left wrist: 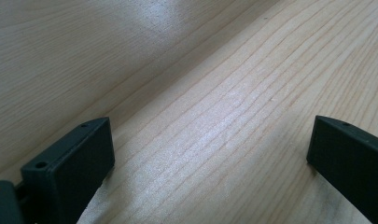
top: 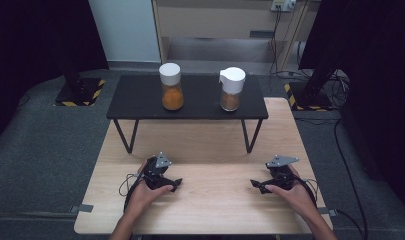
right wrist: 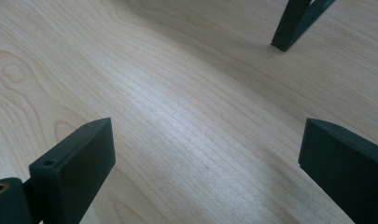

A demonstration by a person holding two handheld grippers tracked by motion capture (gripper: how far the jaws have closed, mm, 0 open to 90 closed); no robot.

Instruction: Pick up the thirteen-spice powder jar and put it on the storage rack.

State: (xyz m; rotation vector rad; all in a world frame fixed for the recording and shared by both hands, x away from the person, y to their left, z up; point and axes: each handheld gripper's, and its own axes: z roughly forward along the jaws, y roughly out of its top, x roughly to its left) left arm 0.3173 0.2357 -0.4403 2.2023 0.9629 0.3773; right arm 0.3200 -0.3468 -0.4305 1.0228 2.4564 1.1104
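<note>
Grippers, left (top: 176,183) and right (top: 254,184), wide apart, empty, well short of jars (top: 171,86).

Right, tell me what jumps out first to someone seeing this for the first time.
Two jars stand side by side on a low black shelf at the far end of the wooden table: the left jar holds bright orange powder, the right jar a browner one, both with white lids. Near the front edge, the left claw and right claw rest low on the wood, jaws open with nothing between them.
</note>
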